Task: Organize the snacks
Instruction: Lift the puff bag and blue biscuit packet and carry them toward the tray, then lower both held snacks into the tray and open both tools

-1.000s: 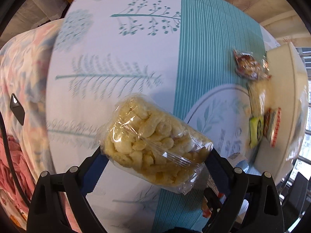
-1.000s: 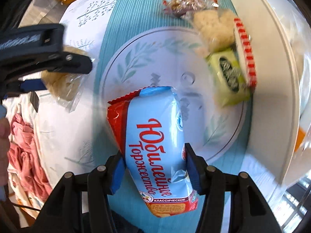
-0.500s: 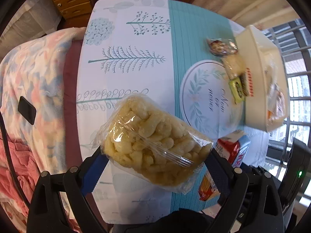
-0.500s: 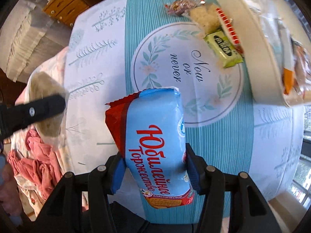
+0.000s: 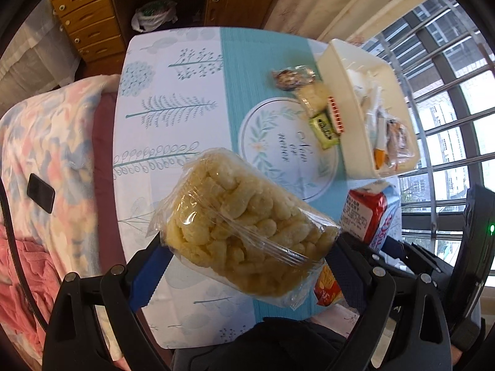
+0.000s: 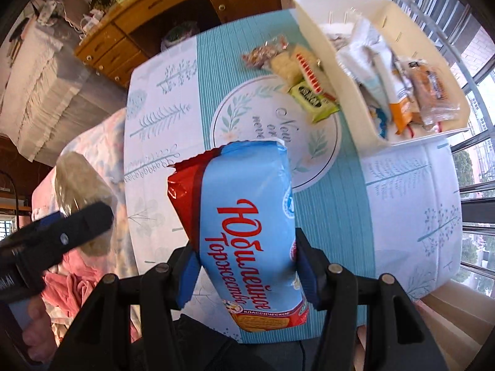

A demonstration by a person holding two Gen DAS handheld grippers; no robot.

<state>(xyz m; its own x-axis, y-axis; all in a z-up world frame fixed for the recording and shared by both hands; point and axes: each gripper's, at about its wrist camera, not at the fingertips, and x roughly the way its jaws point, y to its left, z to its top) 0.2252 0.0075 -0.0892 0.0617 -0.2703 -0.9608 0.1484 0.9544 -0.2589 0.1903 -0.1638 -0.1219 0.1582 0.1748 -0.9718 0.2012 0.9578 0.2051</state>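
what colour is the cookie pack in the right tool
Light blue with a red end and red lettering; the cookie pack shows best in the right wrist view.

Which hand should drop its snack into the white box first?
Probably right: the right gripper with the blue biscuit pack sits nearer the white bin than the left gripper with its corn puffs.
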